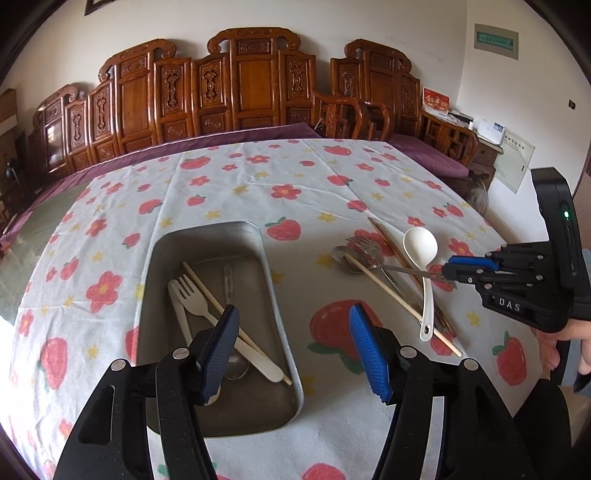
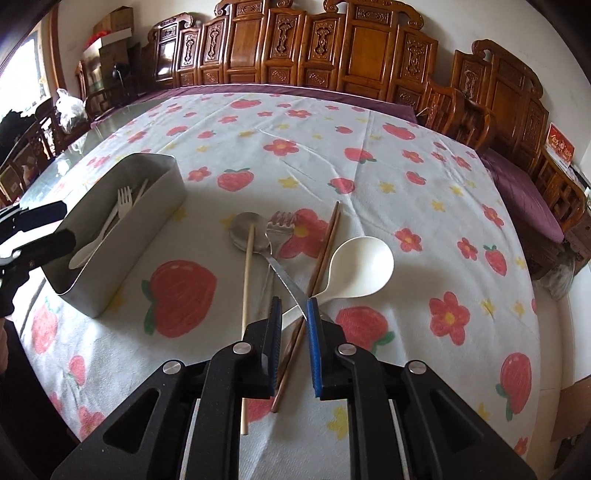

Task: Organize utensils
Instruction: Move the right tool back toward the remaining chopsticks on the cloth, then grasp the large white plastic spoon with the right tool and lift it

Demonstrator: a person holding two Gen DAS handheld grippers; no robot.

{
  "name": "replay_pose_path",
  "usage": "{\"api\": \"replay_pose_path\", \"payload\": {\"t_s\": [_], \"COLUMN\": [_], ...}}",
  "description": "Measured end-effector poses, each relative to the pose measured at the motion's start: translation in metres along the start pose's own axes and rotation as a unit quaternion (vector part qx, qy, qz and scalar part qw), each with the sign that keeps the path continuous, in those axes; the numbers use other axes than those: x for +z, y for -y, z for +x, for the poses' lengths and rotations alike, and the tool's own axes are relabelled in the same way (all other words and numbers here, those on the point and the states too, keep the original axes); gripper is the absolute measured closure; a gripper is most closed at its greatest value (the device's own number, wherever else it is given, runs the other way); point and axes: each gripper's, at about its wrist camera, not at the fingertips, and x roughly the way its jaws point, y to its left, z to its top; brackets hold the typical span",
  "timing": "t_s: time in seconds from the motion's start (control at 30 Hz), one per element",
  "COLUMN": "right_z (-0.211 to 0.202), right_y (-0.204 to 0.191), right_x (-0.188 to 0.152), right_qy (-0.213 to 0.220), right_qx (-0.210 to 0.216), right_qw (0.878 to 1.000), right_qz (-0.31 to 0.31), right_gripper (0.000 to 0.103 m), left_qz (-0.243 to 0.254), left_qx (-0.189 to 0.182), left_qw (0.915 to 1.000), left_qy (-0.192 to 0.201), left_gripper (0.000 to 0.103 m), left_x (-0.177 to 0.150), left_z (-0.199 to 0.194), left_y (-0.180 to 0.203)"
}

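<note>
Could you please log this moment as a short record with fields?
surface: strawberry-print tablecloth
container: metal tray
in tray: white plastic fork, light chopstick, clear spoon
still on cloth: metal spoon, white ladle, brown chopsticks, light chopstick
left tool: open, over the tray's near end
right tool: around the metal fork handle; full closure unclear

Carved wooden bench (image 1: 255, 81) along white wall (image 1: 332, 22)
</note>
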Motion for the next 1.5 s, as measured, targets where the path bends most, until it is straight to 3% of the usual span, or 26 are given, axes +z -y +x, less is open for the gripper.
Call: {"api": "replay_pose_path", "payload": {"t_s": [0.23,0.3,0.33,0.63,0.8,0.9,1.23,1.37,1.5], "right_z": [0.005,0.011,0.014,0.042,0.037,0.026,-0.018,-0.028,-0.031], "right_y": [-0.014,-0.016,-0.016,0.004,0.011,0.016,0.043,0.054,0.066], "right_x": [-0.015,-0.018,-0.018,-0.019,-0.014,-0.015,-0.038,-0.051,-0.059], "right_qy": [-0.012,-0.018,-0.018,-0.033,-0.036,-0.033,-0.017,-0.015,-0.012], "right_qx": [0.025,0.022,0.017,0.047,0.061,0.059,0.029,0.004,0.006], "right_qw": [1.000,0.999,0.999,0.990,0.989,0.989,0.991,0.993,0.992], "right_qz": [0.006,0.015,0.024,0.130,0.131,0.132,0.127,0.119,0.127], "right_gripper": [0.085,0.069,0.066,0.065,0.092,0.097,0.098,0.098,0.098], "left_qz": [0.008,0.010,0.011,0.013,0.026,0.027,0.041,0.047,0.040], "left_qx": [-0.003,-0.003,-0.003,-0.006,-0.004,-0.003,-0.001,0.003,0.005], "left_qw": [0.9999,0.9999,0.9999,0.9998,0.9996,0.9996,0.9991,0.9987,0.9986], "left_qy": [-0.006,-0.010,-0.011,-0.012,-0.009,-0.010,-0.009,-0.017,-0.033], "left_gripper": [0.044,0.044,0.044,0.044,0.044,0.044,0.044,0.044,0.044], "left_x": [-0.002,-0.003,-0.004,-0.005,-0.006,-0.007,-0.004,-0.002,0.002], "left_z": [0.006,0.008,0.008,0.009,0.008,0.007,0.002,0.007,0.022], "left_y": [0.012,0.013,0.014,0.016,0.021,0.024,0.055,0.068,0.077]}}
